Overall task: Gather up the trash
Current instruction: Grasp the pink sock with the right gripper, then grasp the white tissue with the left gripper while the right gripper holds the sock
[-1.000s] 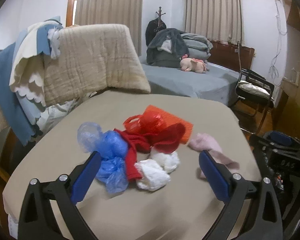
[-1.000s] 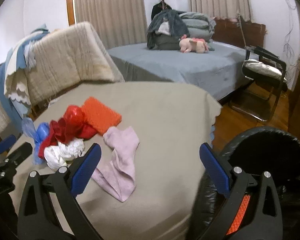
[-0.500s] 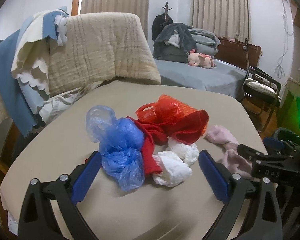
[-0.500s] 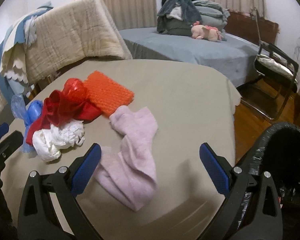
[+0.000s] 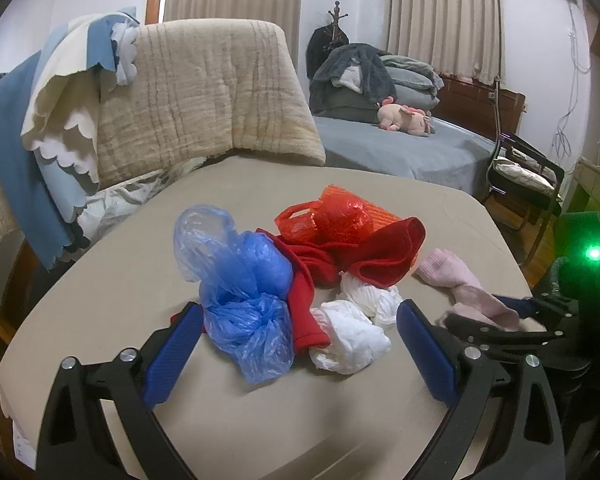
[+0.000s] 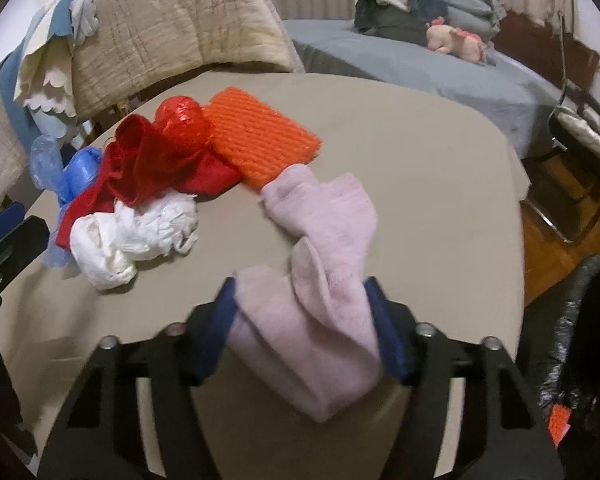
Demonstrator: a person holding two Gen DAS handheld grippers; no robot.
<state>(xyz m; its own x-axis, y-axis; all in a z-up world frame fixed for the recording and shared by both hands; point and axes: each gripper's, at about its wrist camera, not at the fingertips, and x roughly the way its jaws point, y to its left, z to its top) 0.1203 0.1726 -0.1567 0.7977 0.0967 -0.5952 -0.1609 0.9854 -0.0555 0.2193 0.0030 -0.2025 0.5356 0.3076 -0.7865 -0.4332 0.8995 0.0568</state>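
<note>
Right gripper (image 6: 302, 320) squeezed in on near end of pink sock (image 6: 320, 240); rest of sock lying long, away toward orange pad (image 6: 260, 140). Black trash bag (image 6: 580, 340) low at right, close by. Left gripper (image 5: 296, 344) wide open, holding nothing, pointed at blue bag (image 5: 244, 280).

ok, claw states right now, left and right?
Left claw: open, holding nothing.
Right claw: closed on the pink cloth.

black frames, blue pads (image 5: 171, 350) — silver screws
</note>
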